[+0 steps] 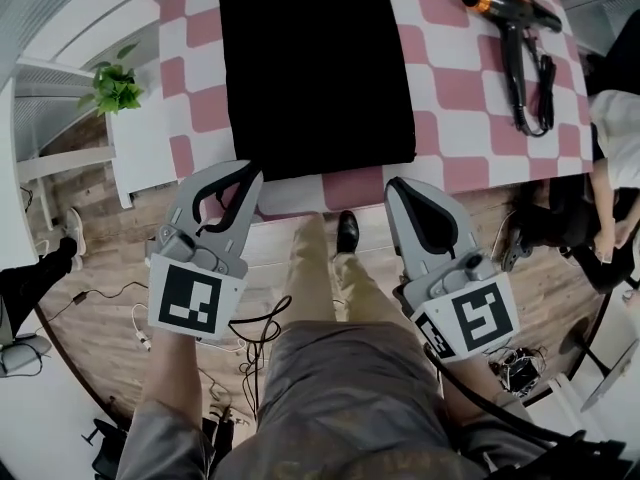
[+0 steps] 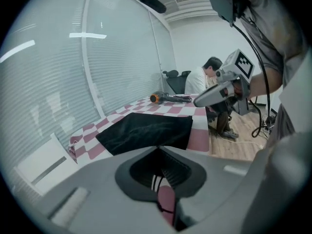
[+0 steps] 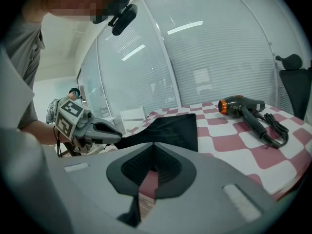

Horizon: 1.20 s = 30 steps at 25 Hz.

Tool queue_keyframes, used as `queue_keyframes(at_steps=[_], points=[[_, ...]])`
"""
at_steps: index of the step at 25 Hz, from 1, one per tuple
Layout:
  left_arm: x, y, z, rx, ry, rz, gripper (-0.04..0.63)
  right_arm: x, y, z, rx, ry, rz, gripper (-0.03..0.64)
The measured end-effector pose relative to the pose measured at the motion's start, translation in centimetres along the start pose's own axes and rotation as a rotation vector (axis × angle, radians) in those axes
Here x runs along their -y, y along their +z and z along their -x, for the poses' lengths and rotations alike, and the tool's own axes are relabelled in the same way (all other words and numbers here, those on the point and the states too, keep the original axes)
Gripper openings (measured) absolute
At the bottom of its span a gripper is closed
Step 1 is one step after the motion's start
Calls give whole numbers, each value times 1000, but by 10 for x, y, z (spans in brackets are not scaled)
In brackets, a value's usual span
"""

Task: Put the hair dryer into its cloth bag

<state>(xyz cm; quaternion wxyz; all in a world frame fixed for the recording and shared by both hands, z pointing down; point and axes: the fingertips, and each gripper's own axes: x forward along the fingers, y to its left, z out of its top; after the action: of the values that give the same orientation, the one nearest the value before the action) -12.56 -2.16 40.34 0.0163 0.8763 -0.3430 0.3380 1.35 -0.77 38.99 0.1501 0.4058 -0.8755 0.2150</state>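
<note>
A flat black cloth bag (image 1: 315,68) lies on the pink-and-white checkered table (image 1: 455,93), reaching its near edge. The dark hair dryer (image 1: 505,3) with an orange ring rests at the table's far right corner, its cord coiled beside the handle. My left gripper (image 1: 250,176) hovers shut and empty just off the near edge, at the bag's near left corner. My right gripper (image 1: 393,184) is level with it, shut and empty, by the bag's near right corner. The right gripper view shows the hair dryer (image 3: 241,105) right of the bag (image 3: 170,126). The left gripper view shows the bag (image 2: 146,128) ahead.
A potted plant (image 1: 115,88) stands on a white bench left of the table. A seated person (image 1: 610,138) is at the table's right end. Cables (image 1: 255,333) run over the wooden floor by my legs. Window blinds (image 3: 219,57) line the far side.
</note>
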Motion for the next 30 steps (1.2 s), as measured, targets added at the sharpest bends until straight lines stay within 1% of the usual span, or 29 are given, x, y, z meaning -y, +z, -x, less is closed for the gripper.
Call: queue_keyframes(at_steps=[3, 6, 8, 11, 15, 18, 19, 22, 23, 24, 27, 30], points=[[-10, 13, 2, 25, 36, 40, 15, -8, 2, -4, 2, 25, 3, 25], [-20, 31, 4, 67, 61, 83, 14, -17, 5, -9, 0, 52, -1, 23], [-25, 42, 6, 84, 77, 100, 14, -24, 6, -13, -6, 75, -1, 23], [-31, 57, 9, 102, 93, 106, 14, -34, 9, -22, -11, 100, -4, 25], [-33, 73, 13, 117, 84, 96, 14, -40, 8, -36, -24, 105, -43, 24], [-35, 79, 15, 117, 77, 89, 14, -39, 4, -52, -50, 102, -106, 23], [-37, 80, 16, 116, 75, 85, 14, -38, -1, -59, -69, 109, -146, 23], [-39, 82, 17, 106, 60, 67, 14, -36, -18, -78, -133, 138, -319, 23], [-39, 82, 17, 99, 54, 58, 14, -33, -20, -82, -134, 132, -361, 23], [-39, 81, 16, 93, 47, 50, 14, -28, -16, -84, -119, 117, -380, 23], [-40, 78, 15, 82, 32, 32, 14, -16, 10, -87, -30, 72, -352, 23], [-40, 73, 14, 84, 19, 27, 14, -13, 32, -88, 7, 54, -277, 25]])
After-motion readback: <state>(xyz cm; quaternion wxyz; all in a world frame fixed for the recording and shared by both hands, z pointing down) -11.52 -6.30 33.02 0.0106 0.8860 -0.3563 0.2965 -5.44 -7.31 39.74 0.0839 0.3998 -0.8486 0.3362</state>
